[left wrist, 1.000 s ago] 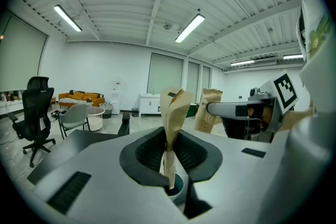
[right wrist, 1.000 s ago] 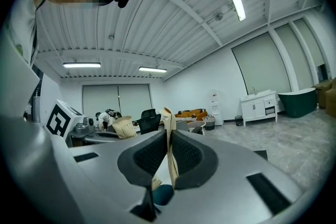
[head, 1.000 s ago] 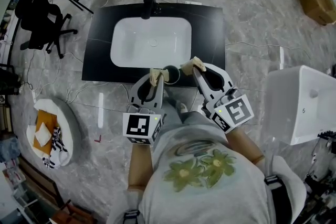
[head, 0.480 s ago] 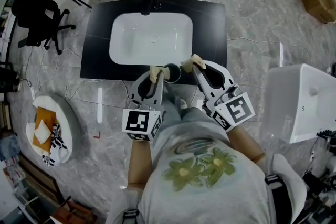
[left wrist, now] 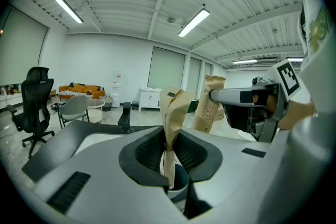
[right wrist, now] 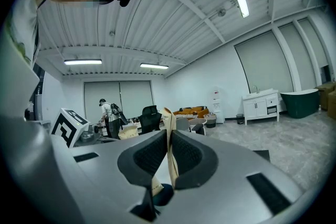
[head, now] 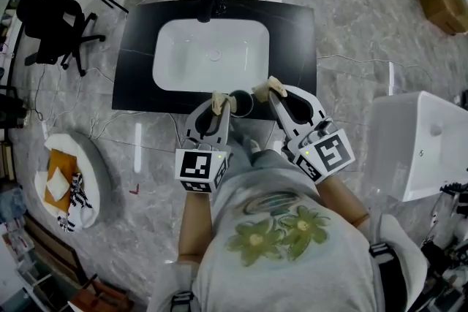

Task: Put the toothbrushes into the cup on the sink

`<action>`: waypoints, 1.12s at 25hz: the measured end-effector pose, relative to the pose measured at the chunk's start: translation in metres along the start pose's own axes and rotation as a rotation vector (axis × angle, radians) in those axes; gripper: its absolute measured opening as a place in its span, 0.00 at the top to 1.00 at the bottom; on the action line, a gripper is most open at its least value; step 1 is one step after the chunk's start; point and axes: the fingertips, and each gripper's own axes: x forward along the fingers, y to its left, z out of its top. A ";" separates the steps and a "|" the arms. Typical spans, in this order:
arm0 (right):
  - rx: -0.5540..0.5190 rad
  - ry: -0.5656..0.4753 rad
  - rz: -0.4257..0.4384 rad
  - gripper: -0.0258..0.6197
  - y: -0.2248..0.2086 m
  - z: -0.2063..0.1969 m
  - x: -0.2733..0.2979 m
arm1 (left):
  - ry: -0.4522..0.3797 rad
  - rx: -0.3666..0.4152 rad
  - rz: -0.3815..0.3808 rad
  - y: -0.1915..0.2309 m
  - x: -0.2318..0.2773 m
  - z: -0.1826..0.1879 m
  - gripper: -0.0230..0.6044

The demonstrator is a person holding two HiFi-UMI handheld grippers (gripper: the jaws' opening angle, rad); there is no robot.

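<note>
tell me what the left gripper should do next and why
Probably ease the left gripper straight down a little before releasing. Its jaws are shut on a paper-wrapped toothbrush that stands nearly upright, and its lower end hangs just at the mouth of the cup, which sits at the front edge of the black counter. Let go from here and it might catch the rim.

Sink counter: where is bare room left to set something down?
Bare counter strips lie left and right of the basin. The front edge is crowded: the cup sits there with the left tool and right tool, each gripping a wrapped toothbrush, flanking it.
</note>
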 end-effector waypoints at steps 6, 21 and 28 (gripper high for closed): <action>-0.002 0.010 0.007 0.87 0.003 -0.003 0.003 | 0.019 -0.011 0.012 0.005 0.004 -0.013 0.88; -0.013 0.021 0.007 0.87 0.004 -0.008 0.011 | 0.081 -0.028 0.008 0.012 0.019 -0.044 0.88; -0.013 0.027 -0.001 0.87 0.003 -0.008 0.013 | 0.122 -0.020 -0.008 0.011 0.027 -0.058 0.87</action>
